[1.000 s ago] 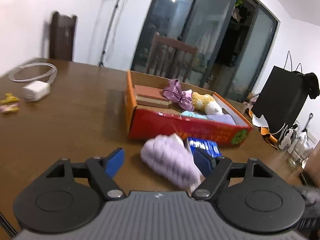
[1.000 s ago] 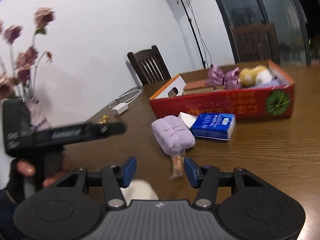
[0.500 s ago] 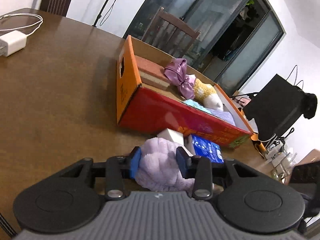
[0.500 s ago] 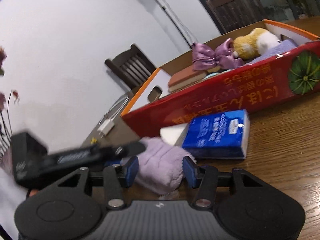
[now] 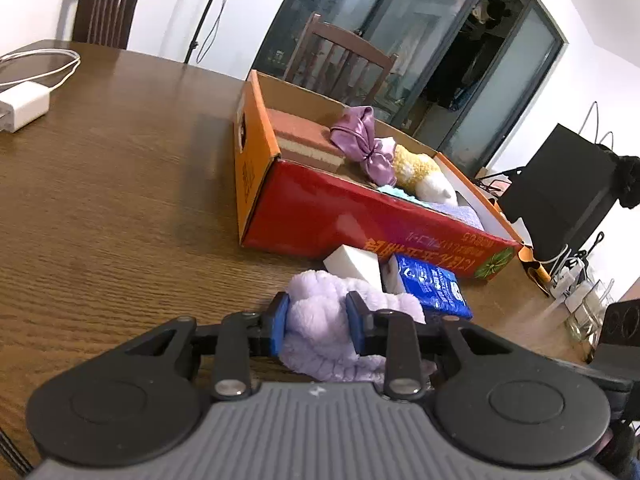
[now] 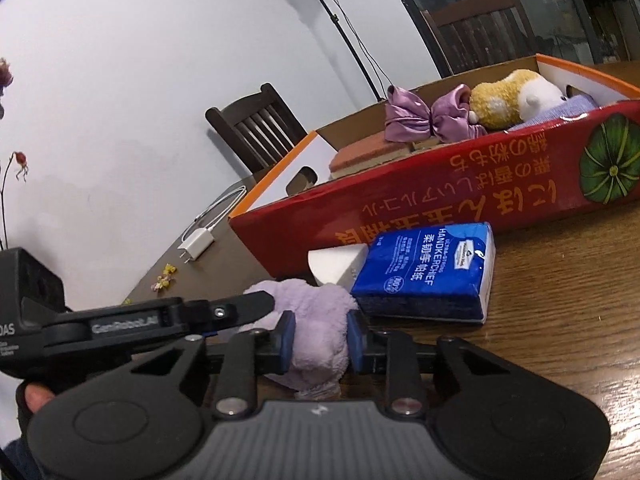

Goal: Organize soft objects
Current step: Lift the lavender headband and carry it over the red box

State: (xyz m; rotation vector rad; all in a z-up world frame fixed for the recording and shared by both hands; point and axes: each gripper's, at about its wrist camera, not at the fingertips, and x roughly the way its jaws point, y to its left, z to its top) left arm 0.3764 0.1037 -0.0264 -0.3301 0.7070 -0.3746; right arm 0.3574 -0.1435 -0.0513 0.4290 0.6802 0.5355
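A fluffy lilac plush (image 5: 316,320) lies on the wooden table in front of the red cardboard box (image 5: 320,216). My left gripper (image 5: 316,322) is shut on one end of it. My right gripper (image 6: 320,340) is shut on its other end (image 6: 316,320), with the left gripper's arm (image 6: 160,320) crossing in from the left. The box (image 6: 460,176) holds a purple satin bow (image 5: 360,144), a yellow and white plush toy (image 5: 420,176), a brown sponge block (image 5: 300,140) and folded cloth.
A blue tissue pack (image 5: 432,286) and a white block (image 5: 352,262) lie between the plush and the box; both also show in the right wrist view (image 6: 428,272). A white charger with cable (image 5: 24,106) lies far left. Wooden chairs stand behind the table.
Both grippers moved in from open and apart and closed on the lilac plush, left first, then right. Both cameras came lower and nearer the table.
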